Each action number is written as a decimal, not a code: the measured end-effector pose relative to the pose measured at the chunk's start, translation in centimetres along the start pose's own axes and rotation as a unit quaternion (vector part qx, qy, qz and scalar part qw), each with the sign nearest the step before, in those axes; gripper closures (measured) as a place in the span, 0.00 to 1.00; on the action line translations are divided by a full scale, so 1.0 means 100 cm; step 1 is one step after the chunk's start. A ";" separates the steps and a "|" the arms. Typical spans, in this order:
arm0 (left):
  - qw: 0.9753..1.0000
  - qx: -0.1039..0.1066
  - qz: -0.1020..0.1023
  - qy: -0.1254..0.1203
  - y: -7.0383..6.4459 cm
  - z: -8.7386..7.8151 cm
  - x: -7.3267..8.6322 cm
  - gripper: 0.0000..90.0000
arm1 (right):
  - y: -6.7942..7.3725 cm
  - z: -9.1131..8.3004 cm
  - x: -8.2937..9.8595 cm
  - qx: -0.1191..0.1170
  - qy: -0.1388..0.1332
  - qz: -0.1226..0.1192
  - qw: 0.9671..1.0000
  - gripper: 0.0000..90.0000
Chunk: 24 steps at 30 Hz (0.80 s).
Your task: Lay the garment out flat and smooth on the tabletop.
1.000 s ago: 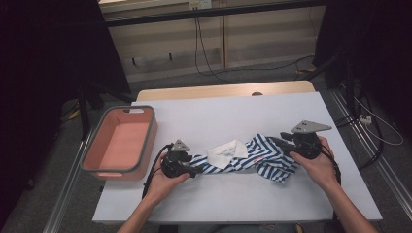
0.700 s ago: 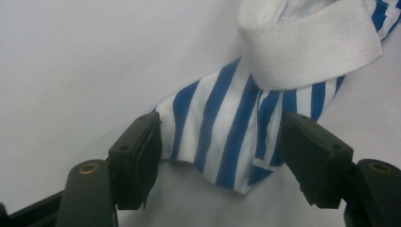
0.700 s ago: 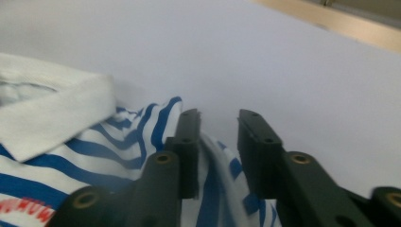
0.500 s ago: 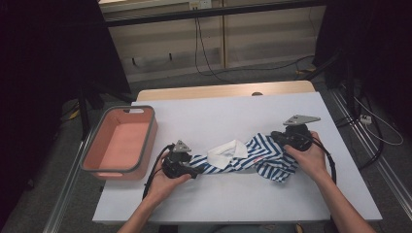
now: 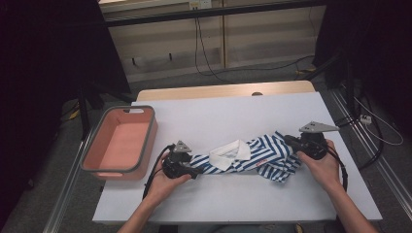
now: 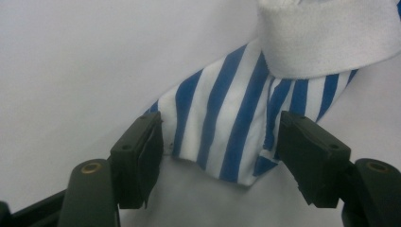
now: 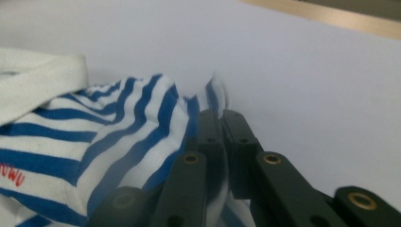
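Right gripper (image 7: 222, 124) has its jaws pinched on a striped shirt (image 5: 252, 156) fold; my left gripper (image 6: 220, 156) stands open astride the hem ahead. If I pull now, I judge that unheld end drags.

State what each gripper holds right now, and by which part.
The right gripper is shut on a fold of the striped shirt at its right end. The left gripper holds nothing: its jaws stand open around the shirt's left end.
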<state>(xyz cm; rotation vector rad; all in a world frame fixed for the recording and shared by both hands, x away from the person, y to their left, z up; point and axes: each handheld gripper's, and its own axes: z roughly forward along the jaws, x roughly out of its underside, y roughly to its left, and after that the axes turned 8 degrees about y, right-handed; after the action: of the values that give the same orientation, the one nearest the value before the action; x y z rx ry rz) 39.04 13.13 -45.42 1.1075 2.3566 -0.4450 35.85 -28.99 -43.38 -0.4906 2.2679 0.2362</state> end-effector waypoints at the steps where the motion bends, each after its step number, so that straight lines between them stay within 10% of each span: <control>1: 1.000 0.001 0.000 0.000 0.000 0.000 0.000 0.37 | 0.000 0.000 0.003 0.000 0.001 -0.001 1.000 0.94; 13: 1.000 0.002 0.000 -0.019 0.002 -0.007 -0.003 0.40 | 0.016 0.002 -0.030 -0.019 -0.021 -0.033 0.999 0.63; 24: 1.000 0.000 0.011 -0.030 -0.002 -0.009 -0.003 0.43 | 0.041 0.040 -0.058 -0.065 0.035 -0.075 0.994 0.46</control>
<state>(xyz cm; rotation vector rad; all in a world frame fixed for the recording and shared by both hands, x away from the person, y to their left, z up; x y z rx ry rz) 38.77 13.20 -44.47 1.1035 2.2912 -0.4638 40.41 -22.43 -41.72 -0.7443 2.2793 0.2972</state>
